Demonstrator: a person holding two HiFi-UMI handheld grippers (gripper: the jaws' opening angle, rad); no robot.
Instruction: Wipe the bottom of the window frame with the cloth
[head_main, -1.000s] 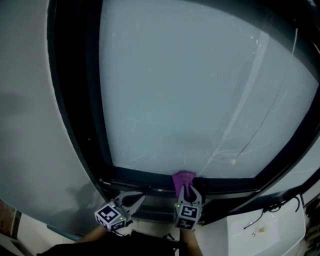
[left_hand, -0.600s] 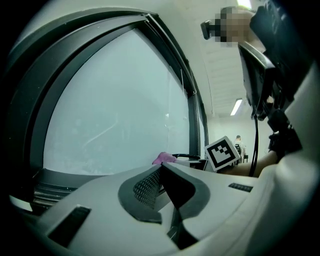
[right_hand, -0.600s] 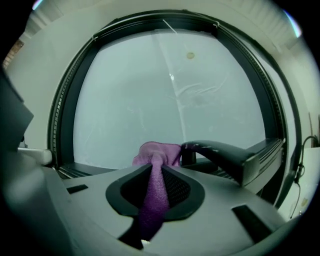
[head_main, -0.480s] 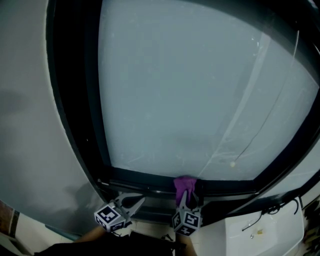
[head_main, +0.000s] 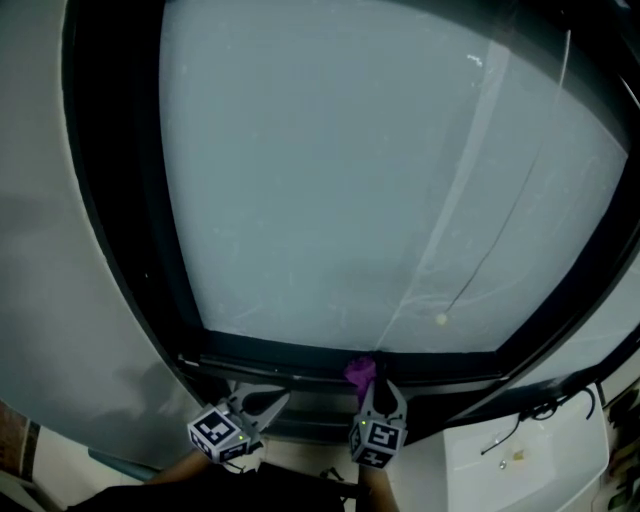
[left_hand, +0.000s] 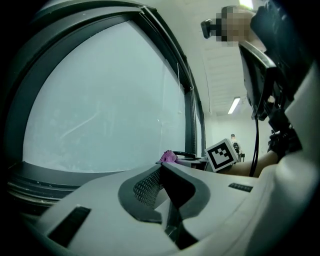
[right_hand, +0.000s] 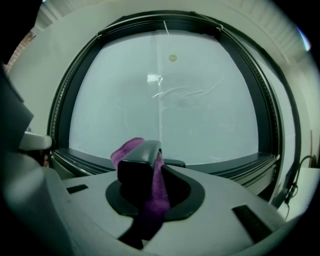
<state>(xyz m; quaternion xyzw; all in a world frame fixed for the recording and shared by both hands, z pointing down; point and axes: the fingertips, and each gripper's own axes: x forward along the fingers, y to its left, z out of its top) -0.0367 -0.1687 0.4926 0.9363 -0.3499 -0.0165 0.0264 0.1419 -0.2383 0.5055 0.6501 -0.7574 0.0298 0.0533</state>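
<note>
A purple cloth (head_main: 360, 372) sits pinched in my right gripper (head_main: 378, 398), which is shut on it; the cloth's tip rests against the dark bottom rail of the window frame (head_main: 280, 358). In the right gripper view the cloth (right_hand: 127, 148) bulges out past the right gripper (right_hand: 152, 150) and runs back between the jaws, with the bottom rail (right_hand: 225, 167) just beyond. My left gripper (head_main: 268, 404) hangs a little left of it, below the rail, shut on nothing. The left gripper view shows the left gripper (left_hand: 161, 167) with its jaws together, and the cloth (left_hand: 168, 157) beyond.
The large frosted pane (head_main: 350, 180) carries pale streaks and a small round spot (head_main: 441, 320). A grey wall (head_main: 50, 300) lies left of the frame. A white unit (head_main: 520, 460) with a dark cable (head_main: 545, 410) sits at the lower right.
The head view has shifted, so the window sits further left in it. Less cloth shows above the right gripper, which stays at the bottom rail. The left gripper has not moved.
</note>
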